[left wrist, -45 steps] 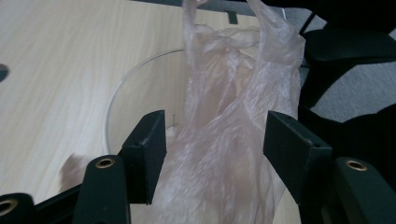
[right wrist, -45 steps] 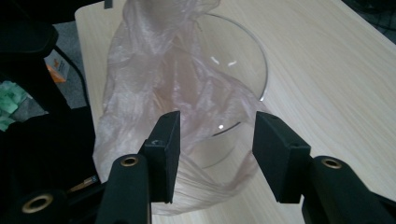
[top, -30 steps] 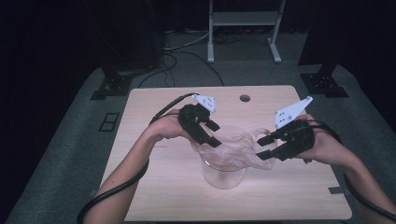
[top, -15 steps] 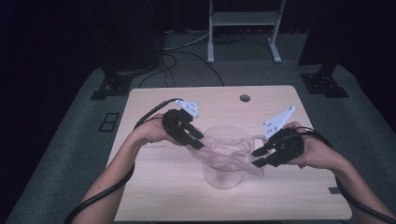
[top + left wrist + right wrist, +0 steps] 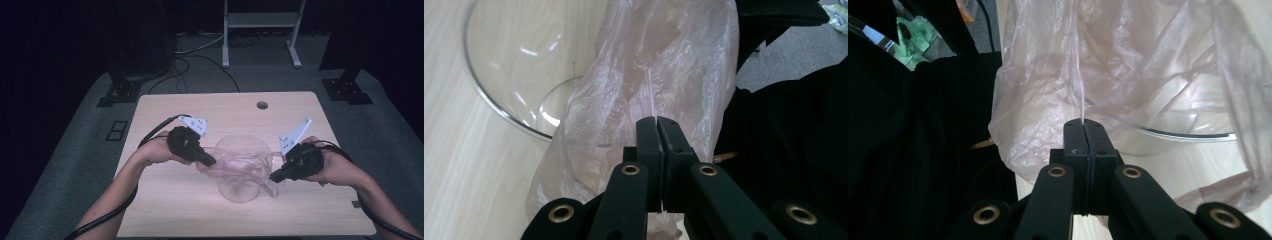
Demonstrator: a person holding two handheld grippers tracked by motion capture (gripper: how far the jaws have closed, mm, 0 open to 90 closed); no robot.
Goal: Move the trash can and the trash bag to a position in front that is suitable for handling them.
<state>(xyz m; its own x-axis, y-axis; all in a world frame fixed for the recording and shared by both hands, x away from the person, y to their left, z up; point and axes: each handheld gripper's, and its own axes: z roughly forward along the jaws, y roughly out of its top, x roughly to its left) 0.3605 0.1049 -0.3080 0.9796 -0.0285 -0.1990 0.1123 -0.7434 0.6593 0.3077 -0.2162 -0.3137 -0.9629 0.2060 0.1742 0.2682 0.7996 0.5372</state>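
A clear glass bowl (image 5: 240, 192) stands mid-table with a thin pinkish plastic bag (image 5: 239, 165) stretched over its mouth. My left gripper (image 5: 210, 161) pinches the bag's left edge and my right gripper (image 5: 274, 176) pinches its right edge. The jaws of both have just been closing, with the film between them. In the left gripper view the left gripper (image 5: 657, 120) is shut on a fold of the bag (image 5: 649, 65), with the bowl (image 5: 509, 55) behind it. In the right gripper view the right gripper (image 5: 1084, 122) clamps a fold of the bag (image 5: 1128, 60) above the bowl's rim (image 5: 1183, 135).
The light wooden table (image 5: 170, 115) has a round cable hole (image 5: 262, 105) near its far edge. A white stand (image 5: 260, 20) and dark equipment feet (image 5: 117, 92) sit on the grey floor beyond. Cables trail from both grippers off the near edge.
Both grippers have closed onto the bag. The left hand has drifted left and toward the near edge, the right has sunk slightly, and the bag now lies lower across the bowl.
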